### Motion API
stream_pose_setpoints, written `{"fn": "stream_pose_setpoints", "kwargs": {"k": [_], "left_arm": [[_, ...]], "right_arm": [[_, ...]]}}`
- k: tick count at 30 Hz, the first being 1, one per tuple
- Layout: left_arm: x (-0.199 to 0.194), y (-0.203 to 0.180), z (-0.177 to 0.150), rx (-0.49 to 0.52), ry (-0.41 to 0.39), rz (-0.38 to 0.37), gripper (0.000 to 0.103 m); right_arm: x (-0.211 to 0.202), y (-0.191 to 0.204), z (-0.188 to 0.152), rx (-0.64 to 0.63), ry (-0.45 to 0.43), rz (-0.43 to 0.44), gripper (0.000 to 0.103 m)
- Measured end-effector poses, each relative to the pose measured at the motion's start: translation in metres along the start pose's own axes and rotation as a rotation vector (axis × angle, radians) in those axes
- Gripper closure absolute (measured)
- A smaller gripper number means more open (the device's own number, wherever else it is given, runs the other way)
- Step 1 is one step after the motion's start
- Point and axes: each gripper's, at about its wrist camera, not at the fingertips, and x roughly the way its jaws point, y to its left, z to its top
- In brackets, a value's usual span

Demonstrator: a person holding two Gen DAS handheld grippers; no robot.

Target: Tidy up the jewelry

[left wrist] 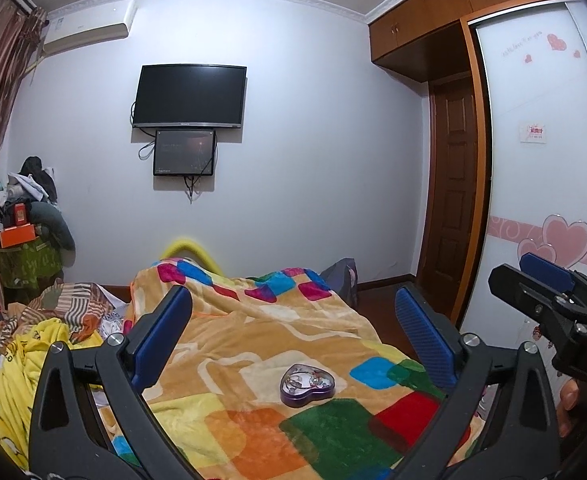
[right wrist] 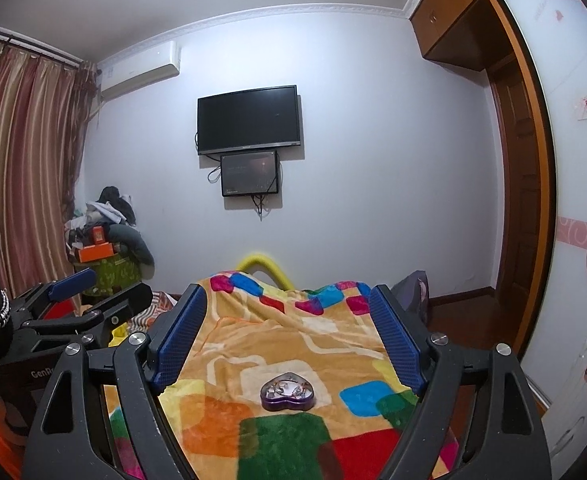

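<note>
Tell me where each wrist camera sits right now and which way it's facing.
Left wrist: behind the open left claw, looking along the bed at the TV wall; the heart tin lies ahead on the blanket; the right claw and some fingers show at right.
Right wrist: behind the open right claw, facing the same wall; the left claw shows at left.
Shared: tin, blanket, TV.

Open left hand-held gripper [left wrist: 293, 316], heart-shaped box [left wrist: 307, 385] on blanket [left wrist: 253, 344]
</note>
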Motion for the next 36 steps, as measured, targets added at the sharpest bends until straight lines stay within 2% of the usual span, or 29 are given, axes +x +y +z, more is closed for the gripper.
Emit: {"fn": "stream_pose_setpoints", "kwargs": {"k": [36], "left_arm": [[0.0086, 0.0036, -0.0051, -0.021, 0.03, 0.007, 0.001]], "right_arm": [[0.003, -0.002, -0.0032, 0.023, 0.046, 0.011, 0.022]]}}
